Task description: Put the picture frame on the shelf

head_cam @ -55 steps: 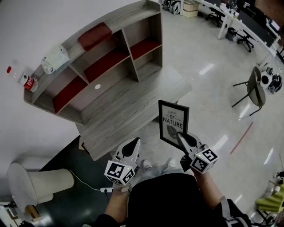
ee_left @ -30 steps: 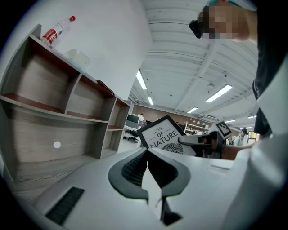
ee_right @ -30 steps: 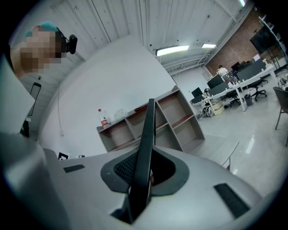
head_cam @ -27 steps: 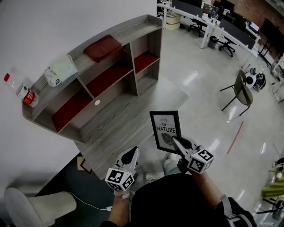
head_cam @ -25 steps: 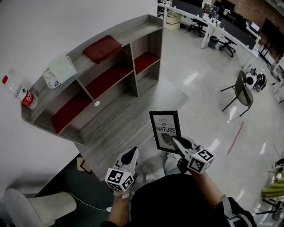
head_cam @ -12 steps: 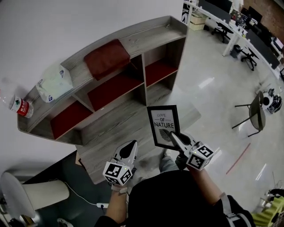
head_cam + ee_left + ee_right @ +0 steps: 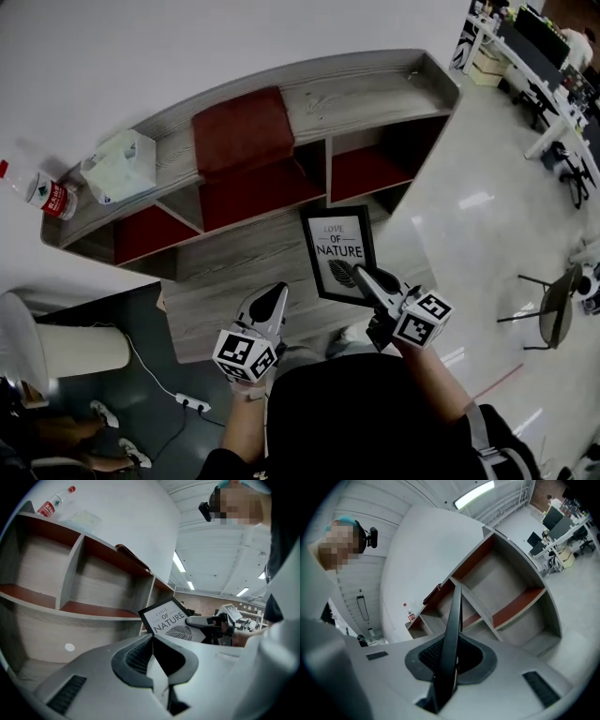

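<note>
Right gripper (image 7: 366, 277) is pinching the picture frame (image 7: 337, 253) by its lower right corner. In the right gripper view the frame shows edge-on and upright, and both pads press on it. The print side faces back toward me, and I can read "NATURE" over a leaf drawing.

The frame is in the air in front of the shelf (image 7: 375, 89), over the grey worktop (image 7: 234, 267) at the shelf's foot. It touches neither. From the head view its top edge sits just below the shelf's lower row, near the divider between the middle and right openings.

Left gripper (image 7: 273, 294) is empty, with its jaws pressed together. It hangs in front of the shelf, beside the frame on its left and lower, over the near edge of the worktop.

On top of the shelf:
- A red cloth (image 7: 242, 131) lies flat near the middle.
- A white tissue pack (image 7: 117, 167) sits to the left of the cloth.
- A plastic bottle (image 7: 42, 190) with a red label lies on its side at the far left end.

The shelf openings have red floors. I see nothing standing in them.

A round white mark (image 7: 69, 647) shows on the worktop below the shelf in the left gripper view.
</note>
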`<state>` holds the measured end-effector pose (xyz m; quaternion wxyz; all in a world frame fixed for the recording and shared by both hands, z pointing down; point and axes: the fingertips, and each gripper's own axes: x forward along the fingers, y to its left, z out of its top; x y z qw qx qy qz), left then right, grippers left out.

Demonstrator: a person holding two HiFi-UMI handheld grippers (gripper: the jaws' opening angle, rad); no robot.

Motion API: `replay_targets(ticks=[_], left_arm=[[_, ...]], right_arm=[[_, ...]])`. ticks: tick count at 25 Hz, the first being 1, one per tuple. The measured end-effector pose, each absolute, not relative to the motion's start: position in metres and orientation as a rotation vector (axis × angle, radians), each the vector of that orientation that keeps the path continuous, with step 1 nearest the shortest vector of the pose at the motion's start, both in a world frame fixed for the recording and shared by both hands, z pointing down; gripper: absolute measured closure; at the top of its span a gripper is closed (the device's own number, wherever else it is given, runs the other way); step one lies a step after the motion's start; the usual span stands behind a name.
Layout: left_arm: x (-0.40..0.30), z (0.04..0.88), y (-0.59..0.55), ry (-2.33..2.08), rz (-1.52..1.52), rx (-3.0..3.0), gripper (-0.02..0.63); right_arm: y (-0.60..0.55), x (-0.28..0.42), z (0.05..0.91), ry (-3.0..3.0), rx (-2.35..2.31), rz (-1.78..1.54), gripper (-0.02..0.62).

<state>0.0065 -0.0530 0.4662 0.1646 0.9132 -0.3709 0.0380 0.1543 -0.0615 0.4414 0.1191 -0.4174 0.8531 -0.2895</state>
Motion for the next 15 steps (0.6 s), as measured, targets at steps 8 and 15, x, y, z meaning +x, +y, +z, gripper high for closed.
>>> replay_targets(ticks=[8, 15], left_arm=[[-0.023, 0.468, -0.067, -1.242, 0.072, 2.484, 0.598], [-0.057, 0.459, -0.09, -1.282, 0.052, 2.457, 0.597]], right_arm=[[-0.102, 0.124, 0.432, 2.56, -0.993, -0.914, 0.56], [-0.129, 0.078, 0.423, 2.581, -0.89, -0.939, 0.56]])
